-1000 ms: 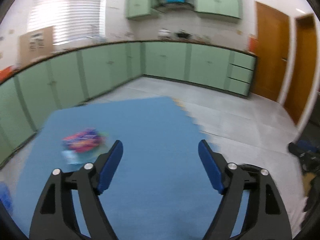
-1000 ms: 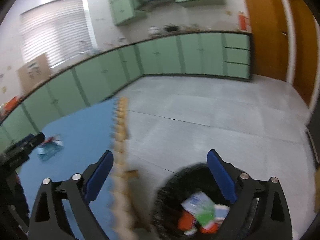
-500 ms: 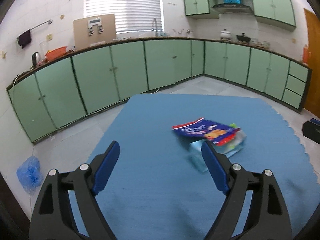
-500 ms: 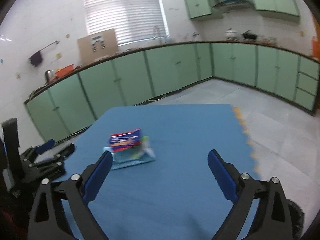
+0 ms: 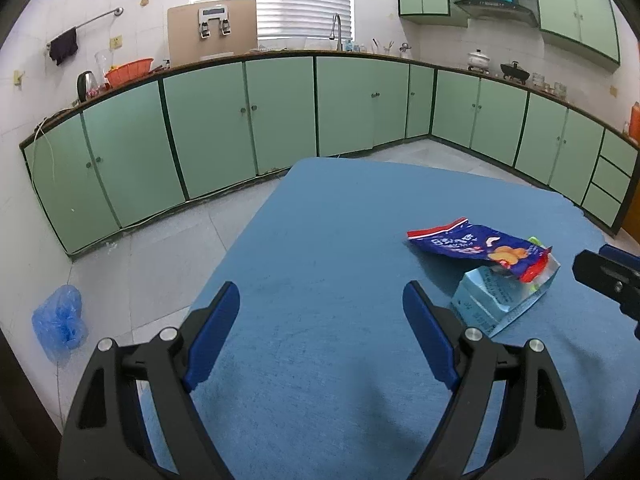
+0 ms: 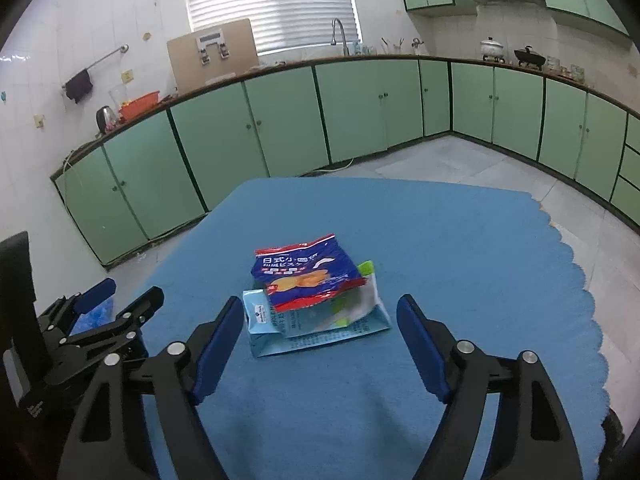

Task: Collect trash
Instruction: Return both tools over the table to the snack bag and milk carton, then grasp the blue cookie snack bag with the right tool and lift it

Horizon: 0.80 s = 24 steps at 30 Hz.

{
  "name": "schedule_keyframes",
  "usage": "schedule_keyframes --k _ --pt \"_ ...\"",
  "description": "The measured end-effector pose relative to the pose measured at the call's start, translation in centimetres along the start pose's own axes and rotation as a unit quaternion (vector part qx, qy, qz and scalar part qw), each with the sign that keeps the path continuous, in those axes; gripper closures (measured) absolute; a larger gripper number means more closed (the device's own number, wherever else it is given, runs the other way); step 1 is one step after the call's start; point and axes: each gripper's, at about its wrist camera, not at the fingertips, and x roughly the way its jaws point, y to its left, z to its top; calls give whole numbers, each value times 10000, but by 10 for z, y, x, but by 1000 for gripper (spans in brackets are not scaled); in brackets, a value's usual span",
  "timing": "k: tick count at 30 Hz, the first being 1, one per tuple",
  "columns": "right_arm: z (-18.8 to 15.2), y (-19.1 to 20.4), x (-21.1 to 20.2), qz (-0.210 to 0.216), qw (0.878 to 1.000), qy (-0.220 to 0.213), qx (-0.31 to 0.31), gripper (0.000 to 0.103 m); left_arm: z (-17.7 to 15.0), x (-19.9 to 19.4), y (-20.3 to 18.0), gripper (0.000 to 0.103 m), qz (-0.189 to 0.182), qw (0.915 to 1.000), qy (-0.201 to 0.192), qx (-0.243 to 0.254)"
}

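Two trash items remain uncollected on the blue mat [image 6: 460, 240]: a snack bag [image 6: 306, 276] lying on a light-blue carton [image 6: 312, 334]. The right hand-held gripper [image 6: 320, 344] has just been closing, nothing clamped; the left hand-held gripper [image 5: 320, 336] stands apart, empty.

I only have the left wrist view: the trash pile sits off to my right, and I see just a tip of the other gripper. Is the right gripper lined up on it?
Observer: Yes. The right gripper faces the pile centred. Its jaws are open and have just been closing, with nothing gripped.
Operator: What exactly is in the pile?
Observer: A blue-and-red foil snack bag lies on a flattened light blue carton. A clear plastic pouch with green corners, mostly hidden from you, is sandwiched between them.
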Motion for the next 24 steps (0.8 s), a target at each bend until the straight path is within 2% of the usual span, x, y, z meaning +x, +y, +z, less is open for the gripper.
schedule_keyframes --k 5,16,22,24 --pt "7 2 19 -154 9995 178 229 32 1 4 1 22 -64 10000 18 -47" --pt "11 8 49 -99 9971 521 555 34 -1 11 4 22 -151 9998 64 -134" --pt "4 3 52 -80 9953 638 723 34 -1 13 7 22 -177 9997 106 -159" --pt "3 1 51 -90 9952 637 734 39 -1 14 7 22 -171 9997 114 -159"
